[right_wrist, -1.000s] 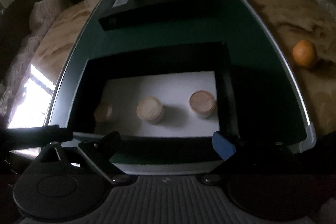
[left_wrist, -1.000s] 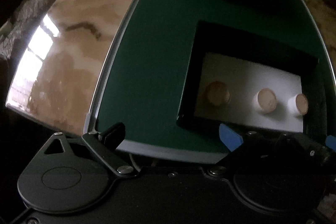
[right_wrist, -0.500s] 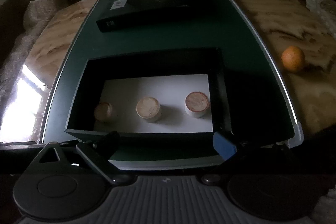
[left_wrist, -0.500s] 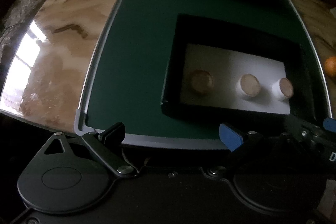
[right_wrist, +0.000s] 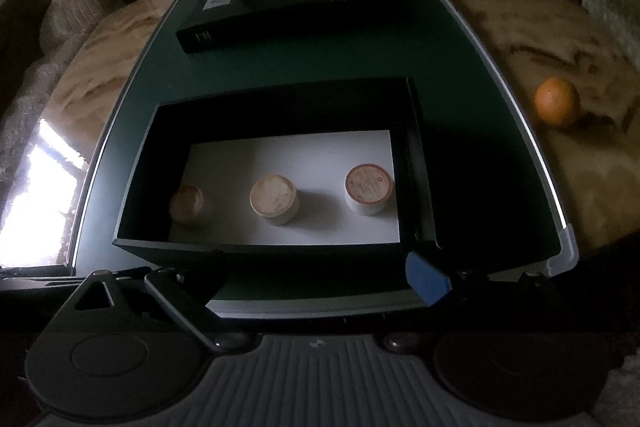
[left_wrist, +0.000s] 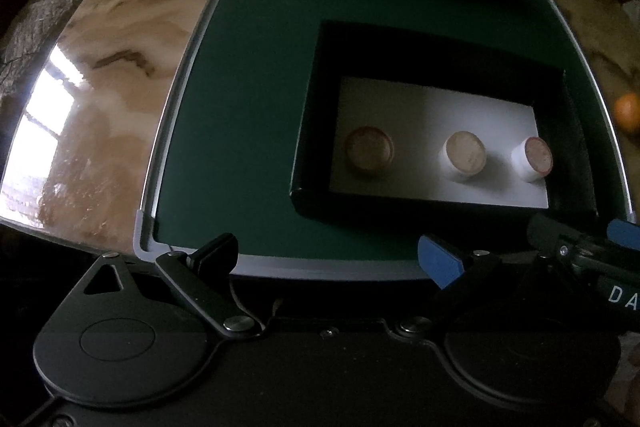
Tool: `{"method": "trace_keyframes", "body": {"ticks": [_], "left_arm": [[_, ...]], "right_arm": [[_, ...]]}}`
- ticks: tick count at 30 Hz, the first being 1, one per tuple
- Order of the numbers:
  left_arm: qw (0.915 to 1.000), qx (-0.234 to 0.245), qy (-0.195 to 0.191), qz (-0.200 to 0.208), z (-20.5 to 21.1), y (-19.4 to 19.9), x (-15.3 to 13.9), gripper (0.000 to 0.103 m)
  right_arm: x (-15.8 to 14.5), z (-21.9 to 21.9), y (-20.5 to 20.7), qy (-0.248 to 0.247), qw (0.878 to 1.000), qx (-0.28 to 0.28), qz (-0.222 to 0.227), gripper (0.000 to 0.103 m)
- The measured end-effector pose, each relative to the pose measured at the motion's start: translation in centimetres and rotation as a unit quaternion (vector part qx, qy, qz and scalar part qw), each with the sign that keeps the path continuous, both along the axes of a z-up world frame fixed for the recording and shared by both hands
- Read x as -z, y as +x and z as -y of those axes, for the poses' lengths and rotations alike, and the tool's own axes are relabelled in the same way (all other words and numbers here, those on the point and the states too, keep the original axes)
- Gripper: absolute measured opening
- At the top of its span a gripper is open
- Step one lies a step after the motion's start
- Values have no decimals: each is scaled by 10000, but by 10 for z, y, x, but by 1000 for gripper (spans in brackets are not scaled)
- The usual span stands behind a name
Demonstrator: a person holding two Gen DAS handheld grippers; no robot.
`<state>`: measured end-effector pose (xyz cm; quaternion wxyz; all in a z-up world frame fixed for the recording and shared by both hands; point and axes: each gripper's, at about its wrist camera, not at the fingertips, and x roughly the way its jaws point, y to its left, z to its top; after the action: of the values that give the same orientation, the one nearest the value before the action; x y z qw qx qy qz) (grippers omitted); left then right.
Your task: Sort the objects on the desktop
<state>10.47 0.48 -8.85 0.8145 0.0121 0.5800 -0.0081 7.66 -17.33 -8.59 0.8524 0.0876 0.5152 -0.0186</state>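
Three small round containers (right_wrist: 273, 200) stand upright, well apart in a row, on the white floor of an open black box (right_wrist: 280, 107).

A glossy marble-patterned table (right_wrist: 532, 39) carries a green mat (right_wrist: 452, 75) and, beside it, an orange (right_wrist: 557, 101)

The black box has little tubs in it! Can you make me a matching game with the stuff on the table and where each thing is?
Things:
1. red-rimmed tub
2. orange
3. long black case
4. middle tub

Places:
A. on the wooden table, off the green mat
B. on the green mat, behind the black box
C. right end of the row of tubs in the box
D. between the other two tubs

Pairs: 1-C, 2-A, 3-B, 4-D
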Motion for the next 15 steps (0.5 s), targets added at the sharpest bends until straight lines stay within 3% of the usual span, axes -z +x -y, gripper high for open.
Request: {"method": "trace_keyframes", "body": {"ticks": [9,15], "left_arm": [[10000,45,37,-31,3,16,5,98],[9997,96,8,233,-1,52,-3,98]], "right_arm": [[11,8,11,76,9999,-130,0,98],[-11,19,25,66,9975,-326,618,98]]}}
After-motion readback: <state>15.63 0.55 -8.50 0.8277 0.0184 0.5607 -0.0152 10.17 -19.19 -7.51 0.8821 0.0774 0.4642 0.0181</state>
